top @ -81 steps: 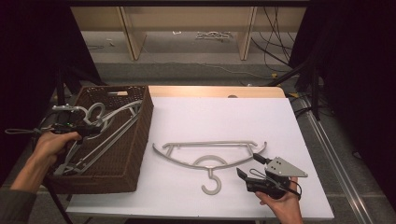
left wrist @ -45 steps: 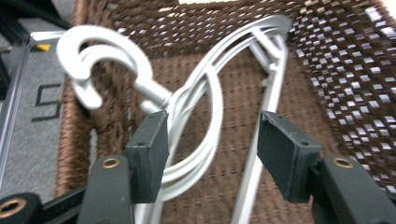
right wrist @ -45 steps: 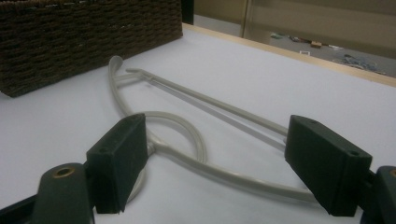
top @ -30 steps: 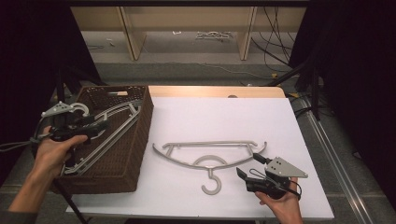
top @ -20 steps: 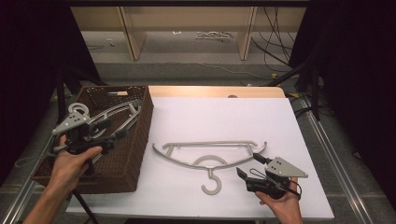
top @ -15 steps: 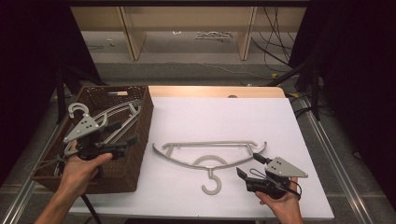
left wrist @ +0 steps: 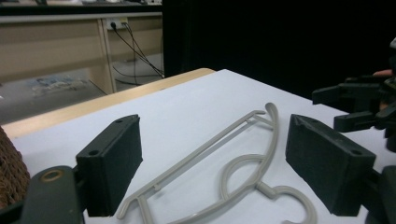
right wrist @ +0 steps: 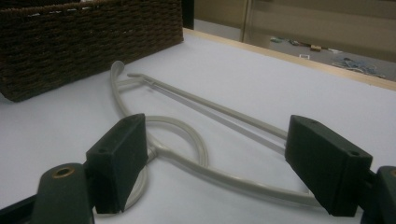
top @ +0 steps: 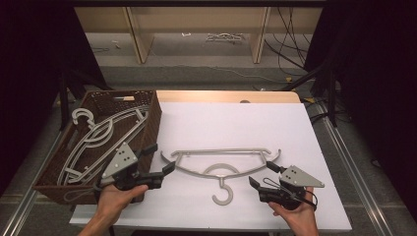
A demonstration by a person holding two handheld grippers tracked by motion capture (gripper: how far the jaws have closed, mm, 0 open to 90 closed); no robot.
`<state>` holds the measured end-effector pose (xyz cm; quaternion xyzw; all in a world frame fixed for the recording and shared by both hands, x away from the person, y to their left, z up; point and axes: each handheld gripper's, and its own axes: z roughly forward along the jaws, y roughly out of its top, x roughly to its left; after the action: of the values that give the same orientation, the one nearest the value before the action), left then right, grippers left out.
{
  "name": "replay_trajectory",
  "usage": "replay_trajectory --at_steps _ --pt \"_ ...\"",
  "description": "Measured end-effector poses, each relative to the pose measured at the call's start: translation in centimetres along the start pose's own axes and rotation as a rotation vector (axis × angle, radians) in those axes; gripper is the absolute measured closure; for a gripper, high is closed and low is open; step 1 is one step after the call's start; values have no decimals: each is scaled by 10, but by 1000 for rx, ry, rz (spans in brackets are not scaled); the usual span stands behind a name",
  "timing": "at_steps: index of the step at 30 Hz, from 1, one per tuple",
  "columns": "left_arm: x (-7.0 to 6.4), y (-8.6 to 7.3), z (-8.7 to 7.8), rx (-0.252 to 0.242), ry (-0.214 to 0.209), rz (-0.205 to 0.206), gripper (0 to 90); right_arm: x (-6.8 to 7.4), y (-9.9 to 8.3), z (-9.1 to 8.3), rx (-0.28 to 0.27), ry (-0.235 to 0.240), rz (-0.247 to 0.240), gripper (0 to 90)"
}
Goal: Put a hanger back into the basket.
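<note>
The person's left hand (top: 114, 200) comes in from the bottom edge and grips the left gripper (top: 161, 161), which points to the right and a little forward with its two black jaws set wide apart. The right hand (top: 295, 216) holds the right gripper (top: 262, 175) low, aimed leftward toward the other, its jaws likewise spread wide with nothing between them.

The high view looks down from above; both gripper views skim low, sharing the hanger (top: 223, 164).
</note>
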<state>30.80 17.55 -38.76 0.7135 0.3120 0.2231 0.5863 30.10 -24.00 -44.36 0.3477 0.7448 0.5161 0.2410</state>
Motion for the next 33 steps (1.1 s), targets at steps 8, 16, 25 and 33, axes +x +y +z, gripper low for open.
replay_trajectory --at_steps 8,16,25,33 --pt "-14 -13 12 36 -51 85 175 0 1 0 -4 13 -4 220" --pt "-23 -25 26 99 -81 116 176 0 0 2 -12 25 3 220" --pt "-27 -33 32 144 -102 137 176 1 1 0 7 15 -6 220" --pt "-30 -39 38 171 -114 156 176 2 1 1 5 22 -7 220"
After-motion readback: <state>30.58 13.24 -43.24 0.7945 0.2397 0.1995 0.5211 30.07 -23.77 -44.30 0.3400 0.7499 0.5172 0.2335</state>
